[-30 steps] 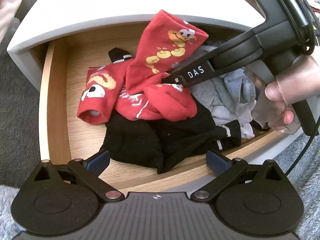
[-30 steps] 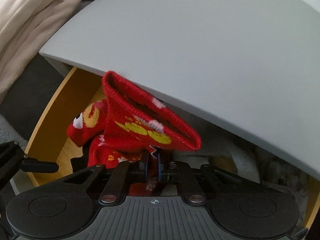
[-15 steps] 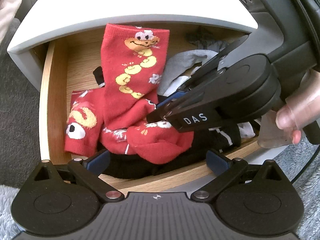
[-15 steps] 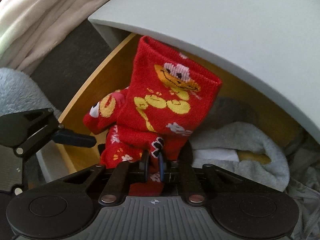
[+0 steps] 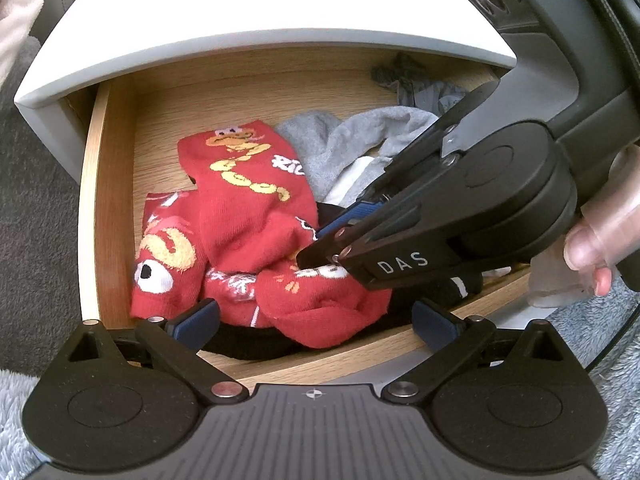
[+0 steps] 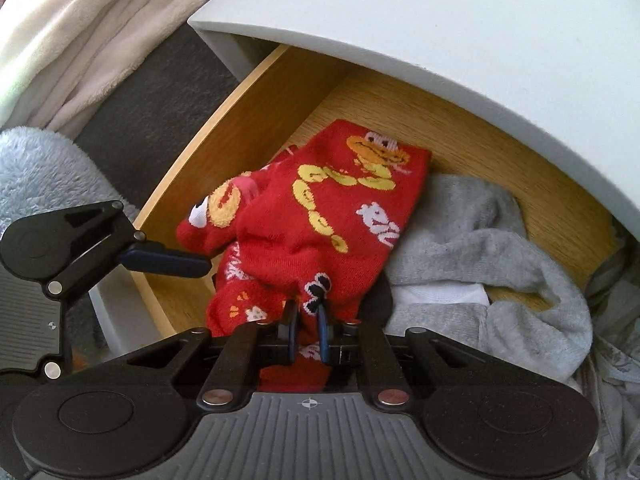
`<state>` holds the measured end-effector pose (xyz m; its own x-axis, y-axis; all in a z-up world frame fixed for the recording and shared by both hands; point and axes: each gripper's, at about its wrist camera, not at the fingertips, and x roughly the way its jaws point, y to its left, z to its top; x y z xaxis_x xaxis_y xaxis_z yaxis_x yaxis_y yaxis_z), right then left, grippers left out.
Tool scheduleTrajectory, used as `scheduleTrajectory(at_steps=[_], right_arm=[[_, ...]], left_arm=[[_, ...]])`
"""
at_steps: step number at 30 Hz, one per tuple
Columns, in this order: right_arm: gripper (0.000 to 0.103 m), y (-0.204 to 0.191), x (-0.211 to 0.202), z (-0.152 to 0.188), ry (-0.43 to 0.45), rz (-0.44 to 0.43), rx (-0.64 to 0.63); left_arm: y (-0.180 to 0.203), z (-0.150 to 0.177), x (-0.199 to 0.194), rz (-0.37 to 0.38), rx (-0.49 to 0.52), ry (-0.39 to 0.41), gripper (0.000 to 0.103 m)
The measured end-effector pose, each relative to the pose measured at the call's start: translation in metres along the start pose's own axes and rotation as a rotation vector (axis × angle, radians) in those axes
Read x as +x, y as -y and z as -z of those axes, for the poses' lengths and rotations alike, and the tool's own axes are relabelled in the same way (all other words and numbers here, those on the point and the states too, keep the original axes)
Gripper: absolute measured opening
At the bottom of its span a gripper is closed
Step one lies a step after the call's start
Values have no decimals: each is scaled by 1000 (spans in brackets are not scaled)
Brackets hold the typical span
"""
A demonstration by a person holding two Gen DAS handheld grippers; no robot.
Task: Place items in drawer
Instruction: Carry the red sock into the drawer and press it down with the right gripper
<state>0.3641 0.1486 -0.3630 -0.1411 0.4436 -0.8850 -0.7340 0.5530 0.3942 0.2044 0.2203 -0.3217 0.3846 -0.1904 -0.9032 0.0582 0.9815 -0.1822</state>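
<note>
My right gripper (image 6: 308, 332) covers part of what I need from the left wrist view: its black body hides the right end of the drawer (image 5: 108, 200) and most of the grey garments (image 5: 360, 140) heaped there. A black garment (image 5: 248, 346) under the red ones shows only as a dark edge at the near rim, so I can't tell what it is. Something dark and crumpled sits at the far right corner, too small to name.

The red cartoon sock (image 6: 340, 216) lies inside the drawer, left of centre, draped over a second red sock (image 5: 164, 256) and touching the grey pile on its right. Its long axis runs from near to far — cuff with the printed face toward the drawer's back, foot bunched toward the near edge.

The right gripper's blue pads are nearly closed and pinch a fold of that sock at its near end — the cloth is squeezed between them. The left gripper (image 5: 316, 320) hovers over the near rim, jaws spread wide, nothing between them.

A person's hand (image 5: 604, 248) at the right edge is cut off by the frame.
</note>
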Motion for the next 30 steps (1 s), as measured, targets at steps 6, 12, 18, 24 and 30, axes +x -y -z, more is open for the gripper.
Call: scheduleTrajectory(at_steps=[6,12,18,24,30], right_arm=[[11,0,1,0,0,4,-3],[11,1,1,0,0,2,-3],[11,-1,2,-1,-1,3,-4],[11,1,1,0,-3,2,-7],[12,-2,1,-1,-3,13,-21]], left_arm=[[0,0,0,0,0,0,103],[0,0,0,0,0,0,103],[0,0,0,0,0,1,103],[0,0,0,0,1,1,103],[0,0,1,0,1,1,103]])
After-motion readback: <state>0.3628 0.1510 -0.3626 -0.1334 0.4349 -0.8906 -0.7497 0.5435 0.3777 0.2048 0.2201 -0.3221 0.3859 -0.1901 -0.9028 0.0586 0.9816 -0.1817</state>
